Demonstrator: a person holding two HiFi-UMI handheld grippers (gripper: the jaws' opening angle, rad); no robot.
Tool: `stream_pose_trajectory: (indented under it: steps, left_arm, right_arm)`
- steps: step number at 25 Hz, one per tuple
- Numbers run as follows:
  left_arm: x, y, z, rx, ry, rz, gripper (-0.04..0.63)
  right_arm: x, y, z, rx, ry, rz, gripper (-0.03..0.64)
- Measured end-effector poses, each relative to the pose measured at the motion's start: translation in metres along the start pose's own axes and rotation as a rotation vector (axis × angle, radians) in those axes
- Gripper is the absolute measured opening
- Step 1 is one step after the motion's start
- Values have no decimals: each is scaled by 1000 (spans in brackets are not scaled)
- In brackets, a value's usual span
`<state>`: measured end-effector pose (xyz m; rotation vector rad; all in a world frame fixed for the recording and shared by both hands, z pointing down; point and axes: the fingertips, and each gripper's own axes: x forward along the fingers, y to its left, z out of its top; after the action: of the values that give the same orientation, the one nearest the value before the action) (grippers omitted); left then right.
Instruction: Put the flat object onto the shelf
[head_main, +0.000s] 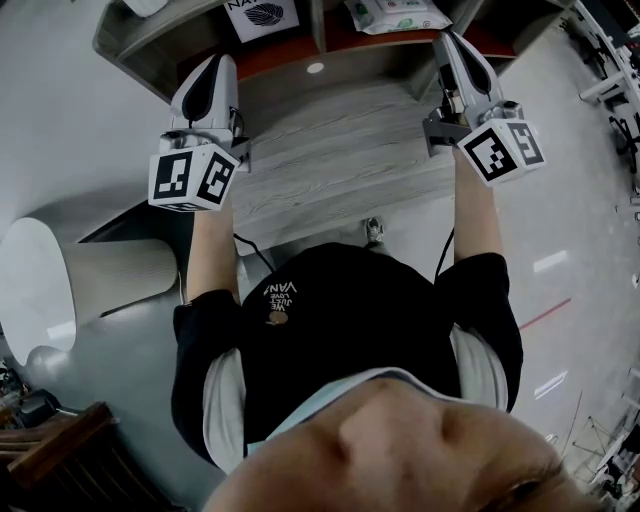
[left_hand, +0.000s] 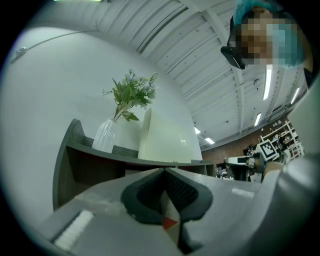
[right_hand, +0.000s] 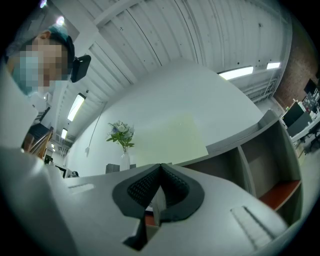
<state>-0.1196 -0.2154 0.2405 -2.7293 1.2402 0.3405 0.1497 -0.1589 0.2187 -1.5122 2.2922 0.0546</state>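
A flat cream board (left_hand: 167, 137) stands upright on top of the grey shelf unit (left_hand: 75, 150), against the white wall. It also shows in the right gripper view as the cream board (right_hand: 172, 137) above the shelf's top edge (right_hand: 240, 142). My left gripper (head_main: 213, 62) and right gripper (head_main: 447, 40) are held up in front of the shelf (head_main: 130, 35), over the grey desk (head_main: 330, 150). The left gripper (left_hand: 164, 170) and the right gripper (right_hand: 160, 165) have their dark pads pressed together, shut. Only a white and red sliver of the background shows below the pads.
A glass vase of flowers (left_hand: 106, 135) stands on the shelf top beside the board. The shelf compartments have a red floor (right_hand: 285, 192). A printed card (head_main: 262, 15) and a pack of wipes (head_main: 398, 14) lie in them. A white rounded object (head_main: 35, 285) sits at the left.
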Motion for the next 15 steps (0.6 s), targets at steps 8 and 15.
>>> stream_pose_trajectory:
  steps: [8,15]
  left_arm:
    - [-15,0,-34,-38,52,11,2]
    - [-23,-9,-65,-78,101,3,2]
  right_arm:
    - [-16,6,-40,76,42,-30,0]
    - [-27,8,-77,120,104,-47,-2]
